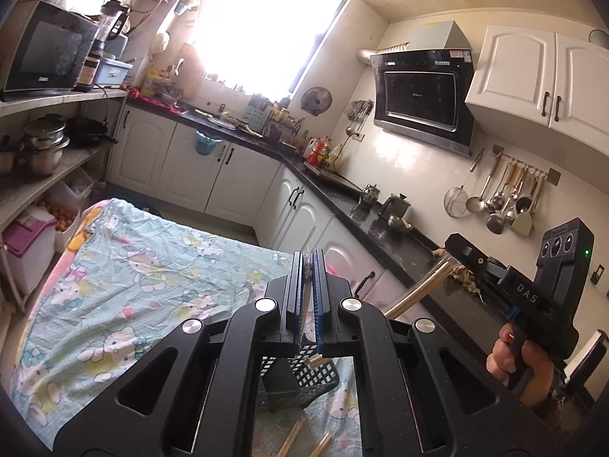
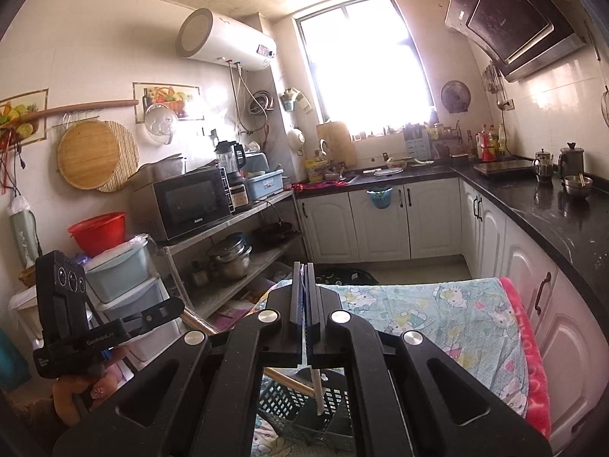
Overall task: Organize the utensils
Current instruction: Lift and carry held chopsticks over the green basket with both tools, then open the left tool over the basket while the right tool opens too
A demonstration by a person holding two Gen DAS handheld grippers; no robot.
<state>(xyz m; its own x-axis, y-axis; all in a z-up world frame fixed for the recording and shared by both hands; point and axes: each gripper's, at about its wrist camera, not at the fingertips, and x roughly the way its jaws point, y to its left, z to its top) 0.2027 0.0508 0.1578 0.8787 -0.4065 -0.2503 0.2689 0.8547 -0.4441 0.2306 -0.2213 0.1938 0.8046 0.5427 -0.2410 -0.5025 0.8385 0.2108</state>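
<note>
A black mesh basket stands on a table under a cartoon-print cloth, just below both grippers. My left gripper is shut on a thin brown utensil handle that slants down toward the basket. My right gripper is shut on a pale metallic utensil handle whose lower end reaches into the basket. Both handles cross above the basket. Two loose wooden sticks lie on the cloth in front of it.
A black countertop with kettles and a bowl runs along the right, white cabinets below it. Ladles and spatulas hang on a wall rail. A shelf with pots and a microwave stands on the left.
</note>
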